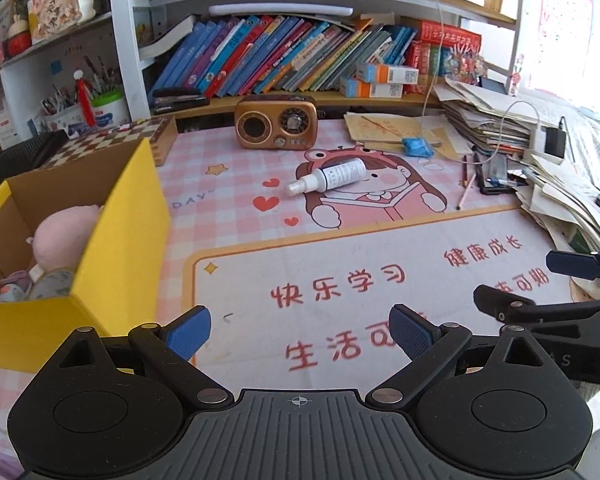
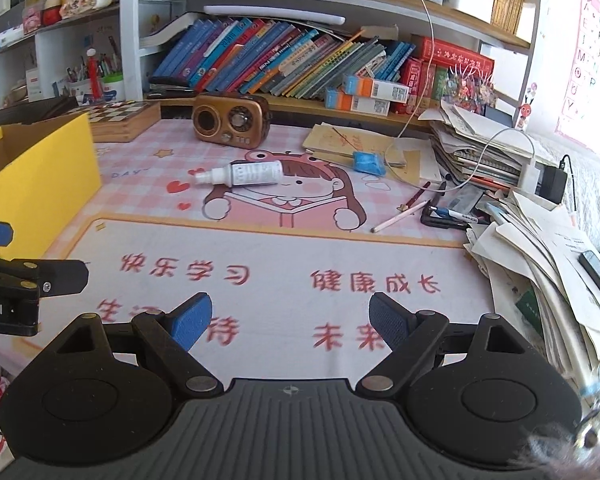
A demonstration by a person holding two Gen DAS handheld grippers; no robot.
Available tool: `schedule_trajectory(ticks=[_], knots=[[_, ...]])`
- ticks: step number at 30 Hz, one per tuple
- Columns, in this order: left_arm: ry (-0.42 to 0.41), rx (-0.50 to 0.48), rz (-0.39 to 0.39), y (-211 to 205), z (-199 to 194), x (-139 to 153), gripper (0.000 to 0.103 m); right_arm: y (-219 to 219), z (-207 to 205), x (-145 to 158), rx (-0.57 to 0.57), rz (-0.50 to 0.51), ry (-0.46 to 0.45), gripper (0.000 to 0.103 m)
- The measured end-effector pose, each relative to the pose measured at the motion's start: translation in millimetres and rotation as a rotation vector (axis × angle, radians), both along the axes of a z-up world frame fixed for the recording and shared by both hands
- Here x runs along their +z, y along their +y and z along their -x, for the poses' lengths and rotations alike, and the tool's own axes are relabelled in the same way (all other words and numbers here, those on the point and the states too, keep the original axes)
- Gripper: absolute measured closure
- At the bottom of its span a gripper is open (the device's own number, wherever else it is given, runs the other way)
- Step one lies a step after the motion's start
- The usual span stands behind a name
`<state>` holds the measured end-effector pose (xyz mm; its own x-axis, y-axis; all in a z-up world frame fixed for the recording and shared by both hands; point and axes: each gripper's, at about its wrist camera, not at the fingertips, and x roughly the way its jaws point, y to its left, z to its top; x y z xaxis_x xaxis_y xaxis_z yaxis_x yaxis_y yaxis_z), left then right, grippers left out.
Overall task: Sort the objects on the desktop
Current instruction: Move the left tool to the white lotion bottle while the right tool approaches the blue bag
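Pink plush toy [image 1: 66, 236] already in yellow cardboard box [image 1: 128, 240]; white spray bottle [image 1: 332, 178] still on mat, left gripper [image 1: 300, 334] and right gripper [image 2: 290, 318] both spread, empty.

The left gripper [image 1: 300, 336] points forward and downward, its jaws spread wide with nothing between the blue pads [image 1: 192, 336]. The right gripper [image 2: 290, 320] holds the same downward tilt, its jaws likewise wide apart and empty. The two sit side by side and close together: each one's black linkage and a blue fingertip show at the edge of the other's wrist view. Neither touches anything.
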<state>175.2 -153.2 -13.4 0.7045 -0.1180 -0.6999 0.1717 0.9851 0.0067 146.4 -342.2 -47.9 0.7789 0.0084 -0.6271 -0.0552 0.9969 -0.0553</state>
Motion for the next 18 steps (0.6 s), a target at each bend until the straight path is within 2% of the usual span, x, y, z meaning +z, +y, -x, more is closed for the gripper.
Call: schedule_trajectory(ticks=[11,18], knots=[[0.013,0.04,-0.029,-28.5,-44.4,-5.5,0.005,-49.4,-57.9,-9.3,-0.015,-0.024,0.015,0.018],[-0.019,0.023,-0.016,-43.0,-89.9,-7.3,0.006,-75.3,-116.7,-13.2,-0.044,-0.041,-0.007,0.018]])
